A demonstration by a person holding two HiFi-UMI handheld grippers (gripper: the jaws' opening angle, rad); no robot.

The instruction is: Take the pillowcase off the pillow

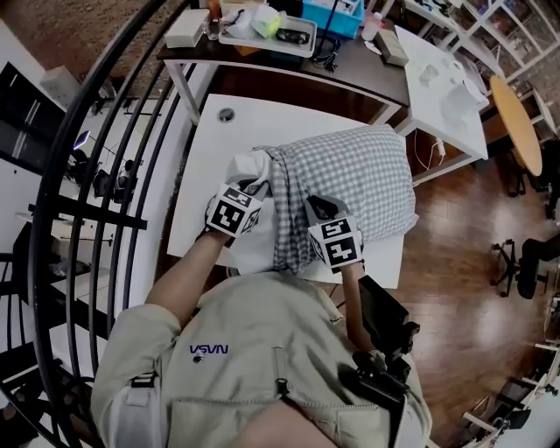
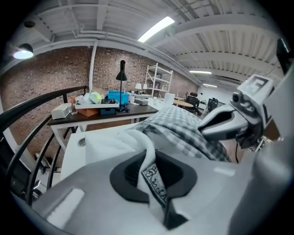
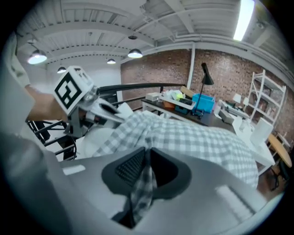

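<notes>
A pillow lies on the white table (image 1: 210, 144) in a grey-and-white checked pillowcase (image 1: 359, 179). Its bare white end (image 1: 249, 166) sticks out of the case at the left. My left gripper (image 1: 234, 208) is shut on that white pillow end (image 2: 147, 156); a fold with a patterned label sits pinched between the jaws. My right gripper (image 1: 332, 234) is shut on the checked pillowcase (image 3: 183, 137), with a strip of the fabric (image 3: 143, 183) caught between its jaws near the case's open edge. The two grippers sit side by side at the table's near edge.
Behind the white table stands a dark desk (image 1: 289, 66) with a white tray (image 1: 262, 31), a blue box (image 1: 332, 13) and a black lamp (image 2: 121, 75). A black curved railing (image 1: 96, 157) runs along the left. White tables (image 1: 446, 87) and a wooden floor (image 1: 472, 236) lie to the right.
</notes>
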